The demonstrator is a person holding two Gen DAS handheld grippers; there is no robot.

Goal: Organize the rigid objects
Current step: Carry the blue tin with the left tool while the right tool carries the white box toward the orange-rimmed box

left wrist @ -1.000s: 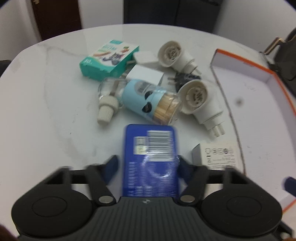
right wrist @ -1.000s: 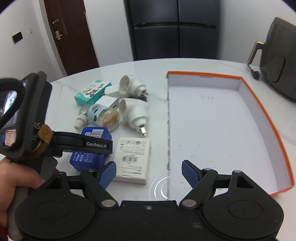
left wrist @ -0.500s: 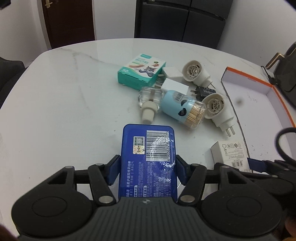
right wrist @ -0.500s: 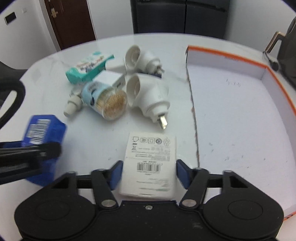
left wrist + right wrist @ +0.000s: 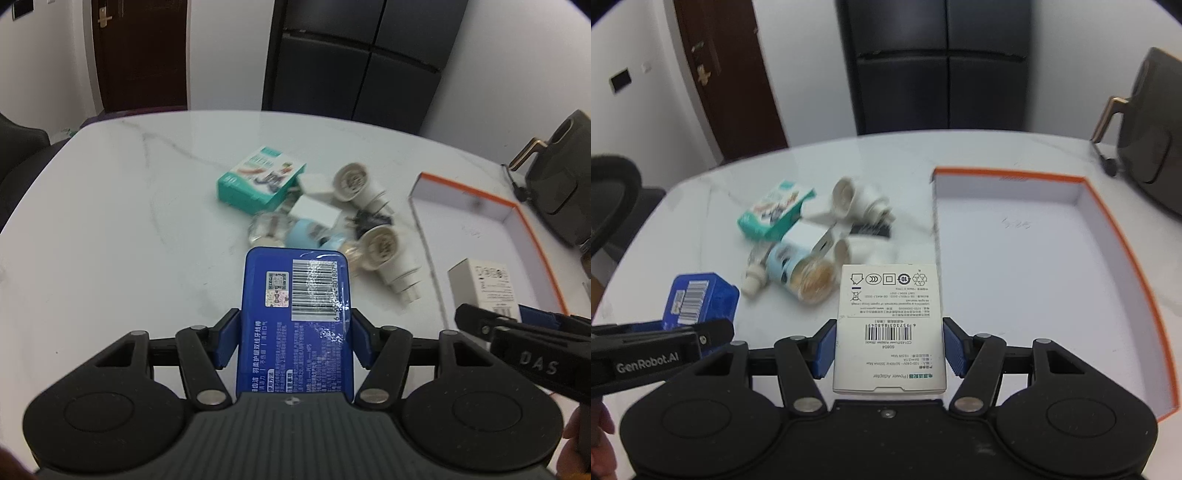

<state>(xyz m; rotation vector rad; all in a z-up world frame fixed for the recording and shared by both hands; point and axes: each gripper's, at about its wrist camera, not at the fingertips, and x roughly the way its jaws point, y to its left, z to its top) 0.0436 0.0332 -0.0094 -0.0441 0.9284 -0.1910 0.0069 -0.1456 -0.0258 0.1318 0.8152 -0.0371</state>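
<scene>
My left gripper is shut on a flat blue box with a barcode, held above the white marble table. My right gripper is shut on a white power adapter box, lifted off the table beside the white tray with orange edges. The blue box and the left gripper's finger appear at the lower left of the right wrist view. The adapter box also appears at the right of the left wrist view.
A pile lies mid-table: a teal carton, two white lamp sockets, a light blue toothpick jar, a white plug block and a clear bottle. A dark chair stands behind the tray, whose inside holds nothing.
The right gripper closed on the white adapter box and lifted it off the table. The left gripper rose with the blue box, so the pile now looks farther away.
</scene>
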